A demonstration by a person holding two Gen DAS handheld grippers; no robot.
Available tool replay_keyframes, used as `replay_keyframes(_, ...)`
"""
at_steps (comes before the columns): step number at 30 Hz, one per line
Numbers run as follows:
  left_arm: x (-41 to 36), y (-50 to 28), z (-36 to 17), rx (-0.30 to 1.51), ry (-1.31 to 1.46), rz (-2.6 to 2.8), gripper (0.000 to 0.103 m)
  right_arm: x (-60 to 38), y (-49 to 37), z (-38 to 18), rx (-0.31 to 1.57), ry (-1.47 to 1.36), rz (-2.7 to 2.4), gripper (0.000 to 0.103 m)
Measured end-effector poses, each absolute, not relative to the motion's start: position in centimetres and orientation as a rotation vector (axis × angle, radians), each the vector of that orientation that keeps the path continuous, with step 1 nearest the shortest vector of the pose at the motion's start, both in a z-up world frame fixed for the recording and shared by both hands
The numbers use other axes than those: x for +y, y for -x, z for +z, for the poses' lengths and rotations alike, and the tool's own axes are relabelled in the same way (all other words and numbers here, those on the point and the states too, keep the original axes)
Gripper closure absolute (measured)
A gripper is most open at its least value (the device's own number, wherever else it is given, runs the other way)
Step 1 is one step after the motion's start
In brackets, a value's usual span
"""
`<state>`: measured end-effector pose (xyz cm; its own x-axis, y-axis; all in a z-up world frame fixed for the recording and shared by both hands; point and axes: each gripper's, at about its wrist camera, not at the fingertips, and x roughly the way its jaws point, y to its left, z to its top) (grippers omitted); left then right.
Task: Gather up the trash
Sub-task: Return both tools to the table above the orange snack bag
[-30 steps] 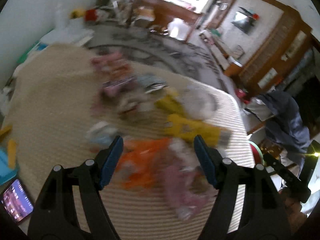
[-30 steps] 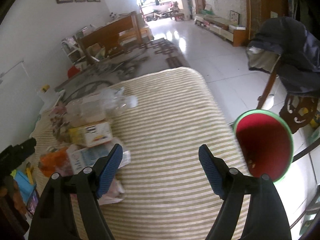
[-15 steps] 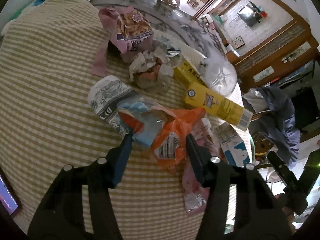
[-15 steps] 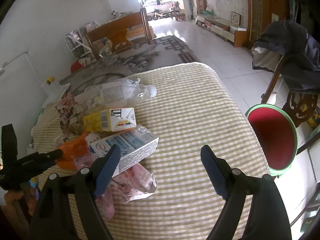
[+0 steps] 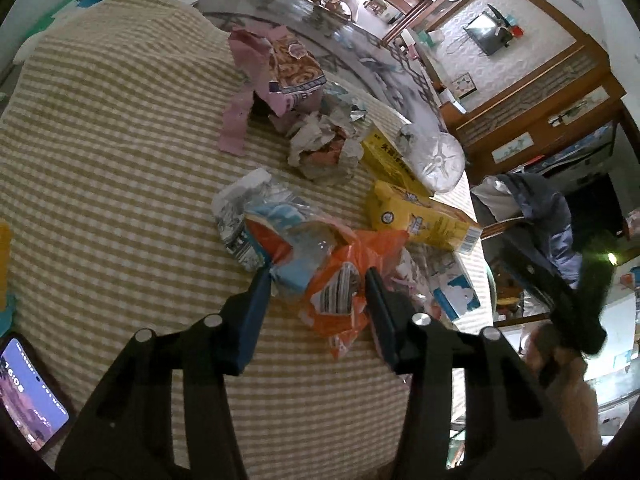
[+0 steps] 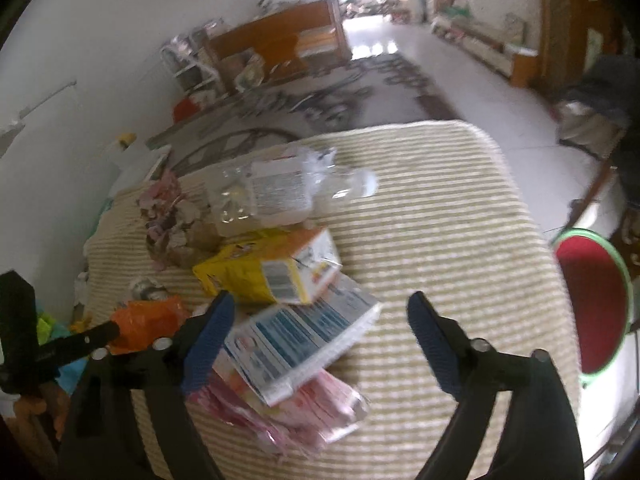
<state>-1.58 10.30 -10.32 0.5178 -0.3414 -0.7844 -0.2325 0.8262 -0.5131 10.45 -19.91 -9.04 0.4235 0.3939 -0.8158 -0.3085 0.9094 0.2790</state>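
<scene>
A pile of trash lies on the striped tablecloth (image 5: 100,160). My left gripper (image 5: 320,284) is open with its jaws either side of an orange plastic wrapper (image 5: 348,280) and a blue and white wrapper (image 5: 288,236). My right gripper (image 6: 316,320) is open just above a blue and white carton (image 6: 304,344) and a pink wrapper (image 6: 296,408). A yellow box (image 6: 272,272) and a clear plastic bottle (image 6: 276,192) lie beyond. The orange wrapper also shows in the right wrist view (image 6: 148,320).
A red bin with a green rim (image 6: 596,304) stands on the floor to the right of the table. A phone (image 5: 28,396) lies at the table's near left. A chair draped with a dark jacket (image 5: 536,216) stands beyond the table. Crumpled paper (image 5: 324,148) and a pink box (image 5: 288,68) lie farther back.
My left gripper has dropped toward the orange wrapper and its jaws have narrowed around it. My right gripper has moved left and down over the blue and white carton.
</scene>
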Motion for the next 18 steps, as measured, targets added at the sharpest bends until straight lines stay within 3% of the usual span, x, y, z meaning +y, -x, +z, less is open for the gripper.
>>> replay_keyframes(7,10.1,2.2,-11.3,1.072,0.661,-0.075,0.053,-17.0,-13.4,-11.1,1.118,0.024,0.561,0.014)
replay_keyframes(11,9.3,2.2,-11.8,1.086,0.677,-0.076,0.04,-16.0,-14.3,-12.4,1.161,0.044,0.617,0.014)
replay_keyframes(15,8.3,1.8,-12.0,1.099,0.681,-0.089,0.034,-15.6,-14.5,-12.7,1.165,0.007,0.665,0.014)
replay_keyframes(17,7.9,1.7,-12.1,1.105,0.682,-0.092,0.033,-15.5,-14.4,-12.6,1.165,-0.015,0.681,0.017)
replay_keyframes(18,7.8,1.6,-12.2,1.107,0.684,-0.094,0.033,-15.5,-14.3,-12.4,1.161,-0.018,0.687,0.027)
